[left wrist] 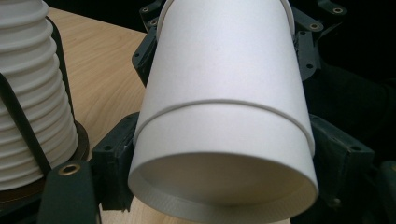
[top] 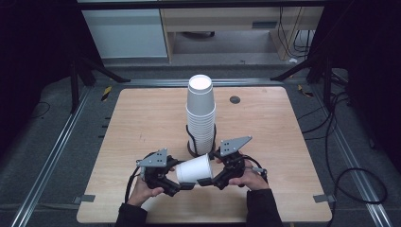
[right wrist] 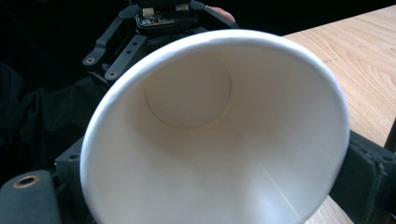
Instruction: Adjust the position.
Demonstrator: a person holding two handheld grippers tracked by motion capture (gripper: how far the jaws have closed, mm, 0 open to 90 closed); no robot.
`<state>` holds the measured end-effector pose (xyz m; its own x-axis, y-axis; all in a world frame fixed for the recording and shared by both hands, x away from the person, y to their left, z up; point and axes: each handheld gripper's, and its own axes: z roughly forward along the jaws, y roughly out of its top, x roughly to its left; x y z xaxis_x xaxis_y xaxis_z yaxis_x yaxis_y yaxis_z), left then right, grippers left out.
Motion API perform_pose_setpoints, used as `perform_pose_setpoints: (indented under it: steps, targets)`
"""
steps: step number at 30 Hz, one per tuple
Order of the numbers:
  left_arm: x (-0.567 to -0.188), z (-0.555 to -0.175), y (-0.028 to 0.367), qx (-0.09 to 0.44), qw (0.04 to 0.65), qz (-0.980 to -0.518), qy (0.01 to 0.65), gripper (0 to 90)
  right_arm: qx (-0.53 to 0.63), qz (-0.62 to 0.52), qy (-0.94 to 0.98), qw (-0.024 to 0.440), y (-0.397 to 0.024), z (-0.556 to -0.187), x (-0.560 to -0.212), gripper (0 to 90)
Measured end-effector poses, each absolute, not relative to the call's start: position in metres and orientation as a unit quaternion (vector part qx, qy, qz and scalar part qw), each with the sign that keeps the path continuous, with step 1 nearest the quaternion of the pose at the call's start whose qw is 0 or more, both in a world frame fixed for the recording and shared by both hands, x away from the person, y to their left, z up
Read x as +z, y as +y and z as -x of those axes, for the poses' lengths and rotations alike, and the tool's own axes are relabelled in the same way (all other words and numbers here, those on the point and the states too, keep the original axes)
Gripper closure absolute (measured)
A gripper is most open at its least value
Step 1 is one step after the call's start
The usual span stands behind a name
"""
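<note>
Wooden table (top: pixel 142 118) bearing everything, tall stack of white cups (top: pixel 201 113) standing upright in a dark holder at centre, single white paper cup (top: pixel 194 169) lying sideways above the near edge, left gripper (top: pixel 178 182) clasping its base end, right gripper (top: pixel 212 176) clasping its rim end.

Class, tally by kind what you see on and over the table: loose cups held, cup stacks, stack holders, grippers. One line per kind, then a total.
Loose white paper cup, held sideways between both grippers: 1
Stack of white cups: 1
Black holder around the stack: 1
Grippers, left gripper and right gripper: 2
Total: 5
</note>
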<state>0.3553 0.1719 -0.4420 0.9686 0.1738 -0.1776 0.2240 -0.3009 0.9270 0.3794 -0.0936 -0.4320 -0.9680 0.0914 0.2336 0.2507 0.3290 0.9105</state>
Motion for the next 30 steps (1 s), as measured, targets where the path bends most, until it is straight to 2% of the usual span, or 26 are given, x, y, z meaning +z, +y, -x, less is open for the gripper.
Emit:
perform_pose_setpoints:
  steps: [6,11,18,23,30]
  targets:
    - [-0.441,-0.355,0.172,-0.016,0.578,-0.806,0.126,20.8,-0.569,0.105,-0.813,0.065,-0.094,-0.379,-0.431,9.4]
    - [-0.438,-0.355,0.180,-0.001,0.573,-0.807,0.141,16.8,-0.569,0.110,-0.813,0.055,-0.099,-0.381,-0.427,9.3]
    - [-0.437,-0.356,0.182,0.018,0.523,-0.838,0.155,10.5,-0.541,0.111,-0.833,0.033,-0.103,-0.388,-0.414,8.9]
    - [-0.440,-0.359,0.177,0.021,0.499,-0.852,0.155,10.8,-0.495,0.105,-0.862,0.015,-0.095,-0.392,-0.408,8.6]
    - [-0.439,-0.361,0.168,0.038,0.461,-0.874,0.147,11.1,-0.454,0.090,-0.886,0.016,-0.080,-0.395,-0.409,8.4]
